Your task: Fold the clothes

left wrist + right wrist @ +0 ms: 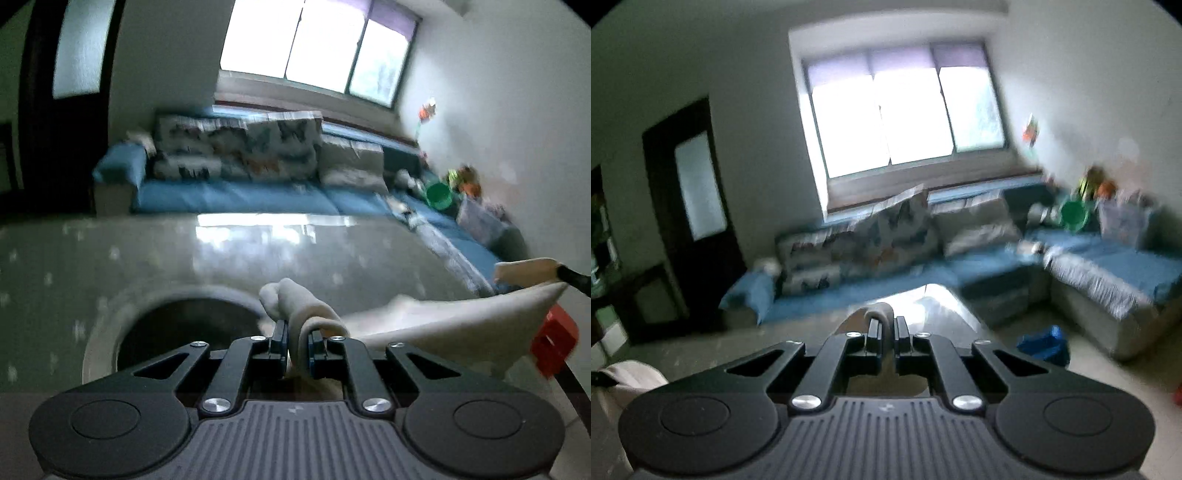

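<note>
Both claws are clamped on the cloth (443, 325): left claw (297, 341), right claw (885, 330). Cloth is stretched rightward from the left claw, above the table (147, 258).

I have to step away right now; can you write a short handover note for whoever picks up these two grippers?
Left gripper: shut on a bunched edge of the cream garment.
Right gripper: shut on another fold of that cloth.
Garment: stretched between both grippers above the glossy table, not lying flat.
Done: both grips taken.
Left: no fold visible yet; spread it on the table and fold.
</note>
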Tool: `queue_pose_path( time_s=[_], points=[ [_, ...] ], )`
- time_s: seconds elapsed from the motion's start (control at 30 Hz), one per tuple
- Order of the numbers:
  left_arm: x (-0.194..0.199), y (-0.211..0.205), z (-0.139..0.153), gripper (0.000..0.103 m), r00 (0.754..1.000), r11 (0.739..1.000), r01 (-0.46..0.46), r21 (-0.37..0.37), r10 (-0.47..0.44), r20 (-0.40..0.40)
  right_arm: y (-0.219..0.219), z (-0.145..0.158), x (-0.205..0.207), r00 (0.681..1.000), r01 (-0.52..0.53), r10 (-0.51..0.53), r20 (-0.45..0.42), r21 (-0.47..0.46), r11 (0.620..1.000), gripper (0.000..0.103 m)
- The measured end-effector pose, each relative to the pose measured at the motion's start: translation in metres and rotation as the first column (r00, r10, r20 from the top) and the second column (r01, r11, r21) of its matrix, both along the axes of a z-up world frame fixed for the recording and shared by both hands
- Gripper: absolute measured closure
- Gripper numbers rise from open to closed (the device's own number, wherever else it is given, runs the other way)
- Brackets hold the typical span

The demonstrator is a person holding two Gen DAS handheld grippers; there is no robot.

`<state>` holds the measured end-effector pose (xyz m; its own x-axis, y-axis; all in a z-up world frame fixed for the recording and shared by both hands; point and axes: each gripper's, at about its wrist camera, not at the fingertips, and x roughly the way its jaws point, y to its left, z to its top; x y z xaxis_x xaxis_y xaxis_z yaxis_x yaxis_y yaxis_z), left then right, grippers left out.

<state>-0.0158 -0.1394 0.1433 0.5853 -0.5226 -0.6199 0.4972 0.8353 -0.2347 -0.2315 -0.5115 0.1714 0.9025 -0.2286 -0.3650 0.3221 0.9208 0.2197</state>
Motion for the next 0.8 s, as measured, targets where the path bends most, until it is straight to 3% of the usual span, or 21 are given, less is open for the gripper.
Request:
queue_pose_path(
  time_s=[0.1, 0.3, 0.37, 0.5, 0.63, 0.7, 0.8],
  points=[
    [-0.011, 0.009, -0.026, 0.091, 0.994, 0.999, 0.024, 0.026, -0.022, -0.106, 0.01, -0.024, -0.009, 0.994, -0.027, 0.028, -0.109, 0.009, 1.0, 0.098],
    [-0.021, 0.016, -0.074, 0.085, 0.979, 0.988, 0.04, 0.147, -0.009, -0.201, 0.025, -0.079, -0.011, 0.947, -0.034, 0.037, -0.318, 0.017, 0.999, 0.094],
    [-0.029, 0.023, -0.081, 0.073, 0.983, 0.979, 0.023, 0.201, 0.015, -0.183, 0.027, -0.085, -0.012, 0.937, -0.029, 0.029, -0.349, 0.007, 1.0, 0.085],
    [-0.035, 0.037, -0.089, 0.068, 0.988, 0.966, -0.005, 0.259, 0.045, -0.15, 0.028, -0.086, -0.021, 0.932, -0.005, 0.0, -0.363, -0.012, 1.0, 0.074],
    [-0.05, 0.039, -0.089, 0.068, 0.995, 0.963, 0.006, 0.271, 0.021, -0.098, 0.035, -0.079, -0.037, 0.94, 0.006, -0.023, -0.342, -0.05, 0.999, 0.067],
    [-0.06, 0.034, -0.084, 0.068, 0.999, 0.959, 0.022, 0.283, -0.008, -0.05, 0.047, -0.073, -0.047, 0.947, -0.037, 0.014, -0.322, -0.066, 0.997, 0.067],
    [-0.076, 0.03, -0.076, 0.068, 0.999, 0.954, 0.046, 0.297, -0.052, 0.014, 0.072, -0.068, -0.057, 0.945, -0.163, 0.15, -0.291, -0.022, 0.986, 0.067]
  ],
)
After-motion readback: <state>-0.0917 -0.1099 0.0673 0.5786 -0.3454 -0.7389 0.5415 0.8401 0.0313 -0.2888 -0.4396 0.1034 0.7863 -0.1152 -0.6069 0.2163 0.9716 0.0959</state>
